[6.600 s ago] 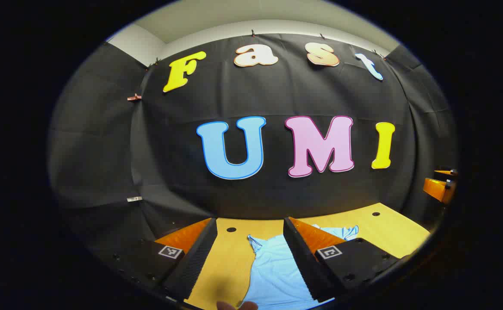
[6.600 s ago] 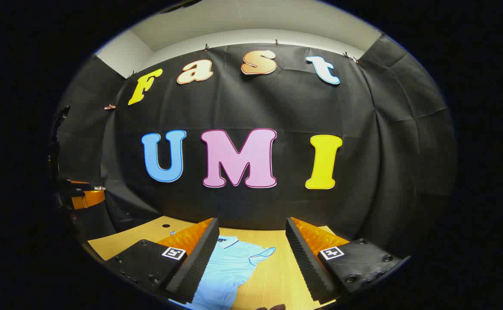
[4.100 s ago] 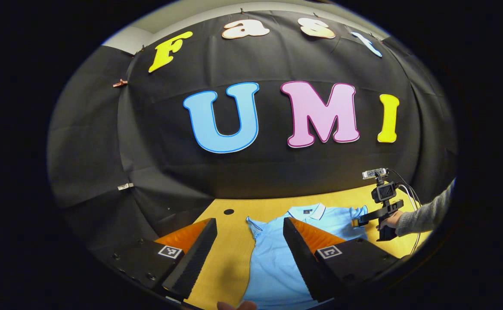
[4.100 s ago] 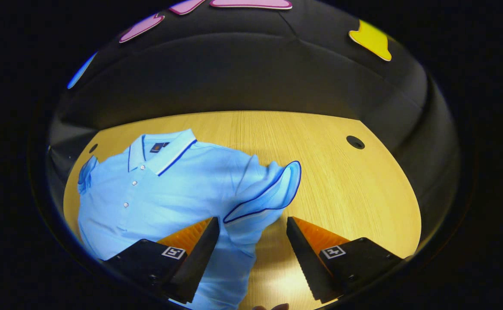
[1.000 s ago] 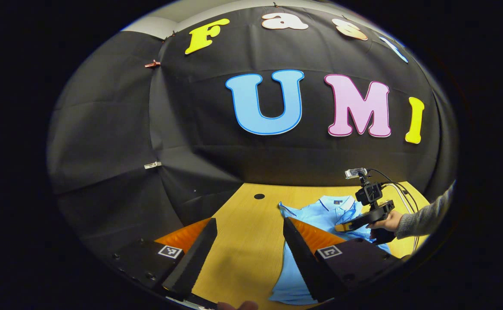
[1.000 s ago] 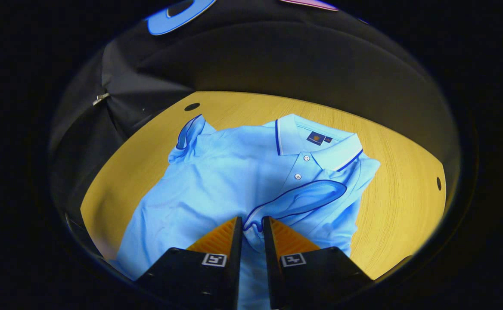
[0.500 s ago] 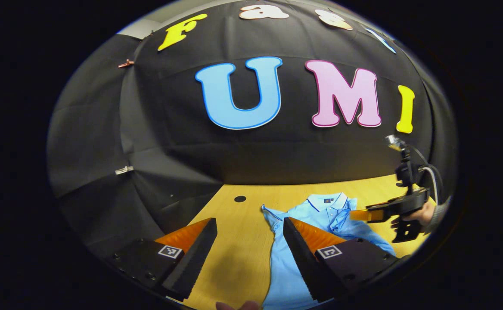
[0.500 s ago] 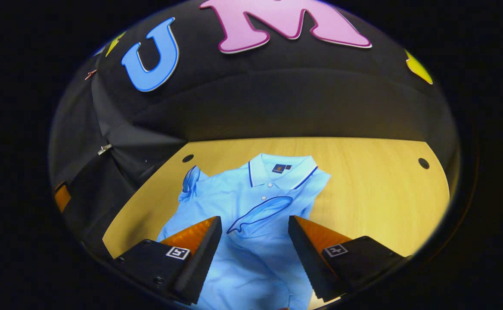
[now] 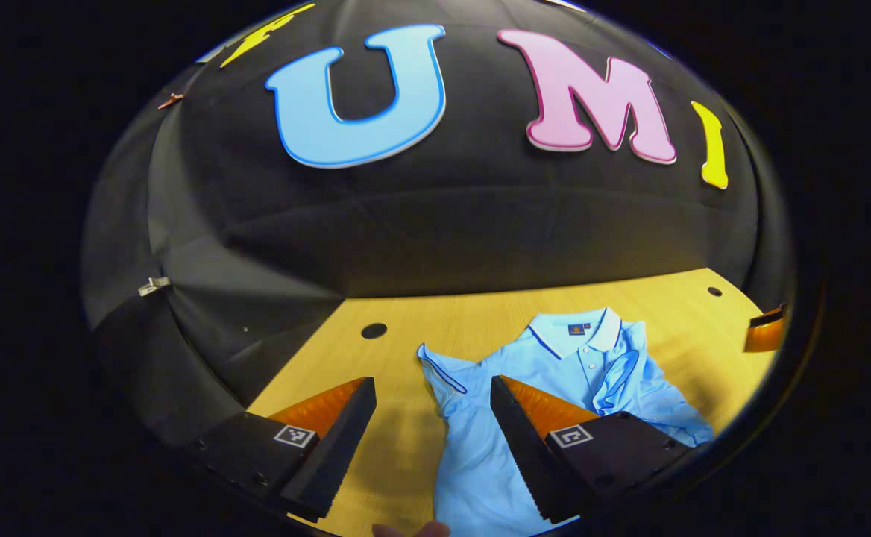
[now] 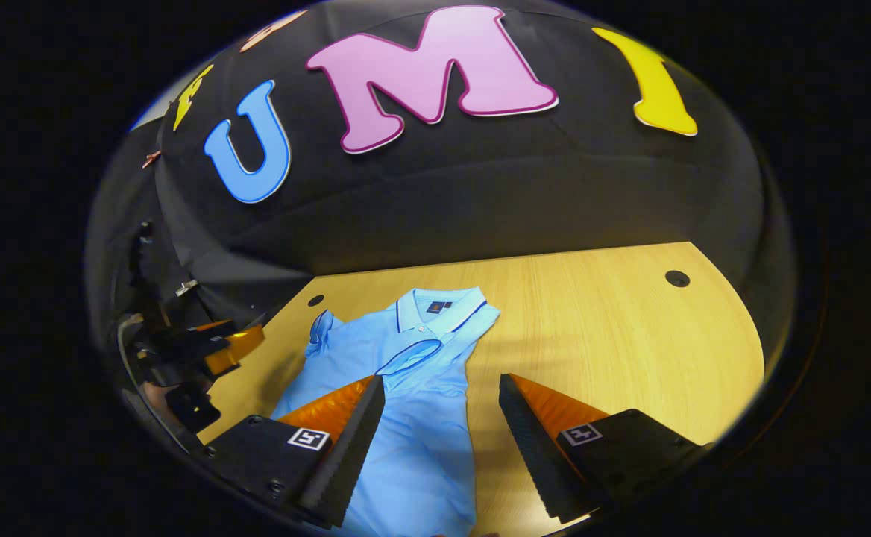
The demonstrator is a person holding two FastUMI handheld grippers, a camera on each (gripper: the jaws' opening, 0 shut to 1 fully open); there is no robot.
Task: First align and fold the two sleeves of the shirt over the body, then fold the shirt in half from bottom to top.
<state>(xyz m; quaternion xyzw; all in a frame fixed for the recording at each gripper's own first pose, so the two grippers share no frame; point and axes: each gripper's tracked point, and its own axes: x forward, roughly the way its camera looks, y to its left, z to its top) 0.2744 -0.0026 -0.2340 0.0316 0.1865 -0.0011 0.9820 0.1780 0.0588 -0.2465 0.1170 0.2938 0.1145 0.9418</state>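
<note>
A light blue polo shirt lies face up on the wooden table, collar toward the wall. One sleeve is folded across the chest below the collar. The other sleeve still sticks out flat to the side. In the left gripper view my left gripper hovers open above that spread sleeve, touching nothing. My right gripper is open too, over the shirt's body and lower right edge, holding nothing. The right gripper view also shows the left gripper off the shirt's left side.
The tabletop has small round holes near its far corners, another hole sits beyond the spread sleeve. The black cloth wall rises just behind the table. An edge of the right gripper shows at the far right.
My right gripper, shut on the sleeve over the chest a second ago, has opened, left it there and pulled back. My left gripper has tilted down toward the spread sleeve.
</note>
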